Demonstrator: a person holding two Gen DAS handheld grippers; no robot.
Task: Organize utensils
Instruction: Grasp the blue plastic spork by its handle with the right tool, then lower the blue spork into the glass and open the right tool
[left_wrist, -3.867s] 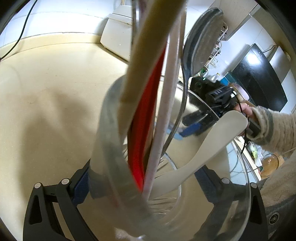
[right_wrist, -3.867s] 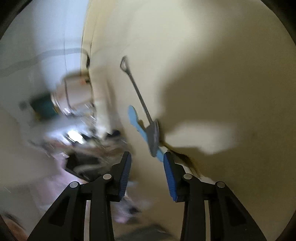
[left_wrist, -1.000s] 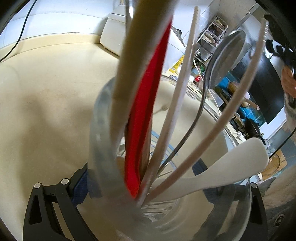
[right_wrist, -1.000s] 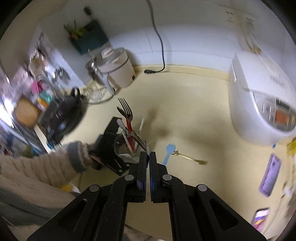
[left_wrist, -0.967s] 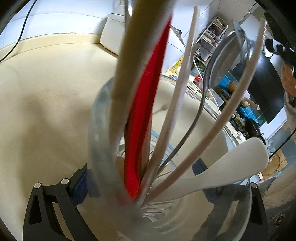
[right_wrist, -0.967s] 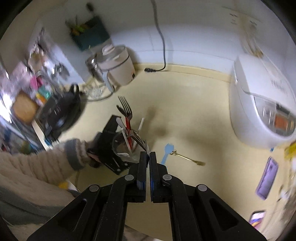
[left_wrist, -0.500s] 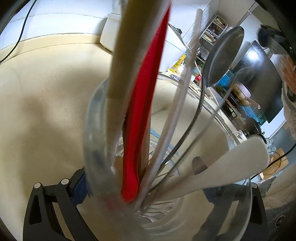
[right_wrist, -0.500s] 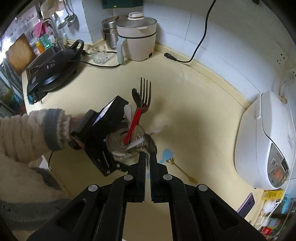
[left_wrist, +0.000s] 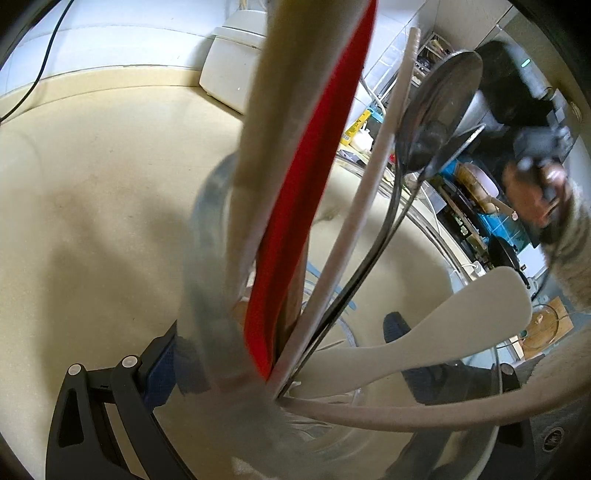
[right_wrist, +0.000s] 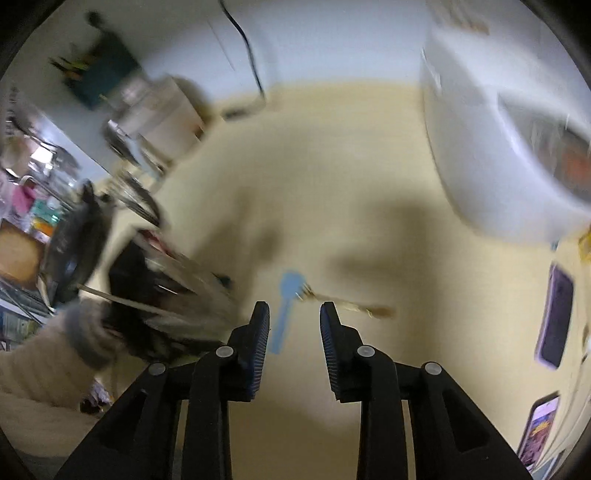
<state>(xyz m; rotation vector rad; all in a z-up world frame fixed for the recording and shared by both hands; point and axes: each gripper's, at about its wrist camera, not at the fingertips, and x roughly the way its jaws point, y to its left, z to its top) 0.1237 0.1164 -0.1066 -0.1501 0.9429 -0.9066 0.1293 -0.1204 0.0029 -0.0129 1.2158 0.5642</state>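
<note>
Left wrist view: left gripper (left_wrist: 284, 354) clamped on the glass jar (left_wrist: 207, 280) at lower centre, packed with a red-handled utensil (left_wrist: 310, 192), steel spoon (left_wrist: 436, 122) and white rice paddle (left_wrist: 443, 328).

Right wrist view, blurred: right gripper (right_wrist: 294, 325) just opening, partly parted and empty, above the blue spoon (right_wrist: 284, 306) and gold utensil (right_wrist: 347, 304) on the countertop (right_wrist: 369, 206) at centre. Next, probably: lower and pinch one.

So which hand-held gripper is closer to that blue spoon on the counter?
Right. The right hand-held gripper hovers open just over the blue spoon; the left hand-held gripper clamps the glass jar beside it.
</note>
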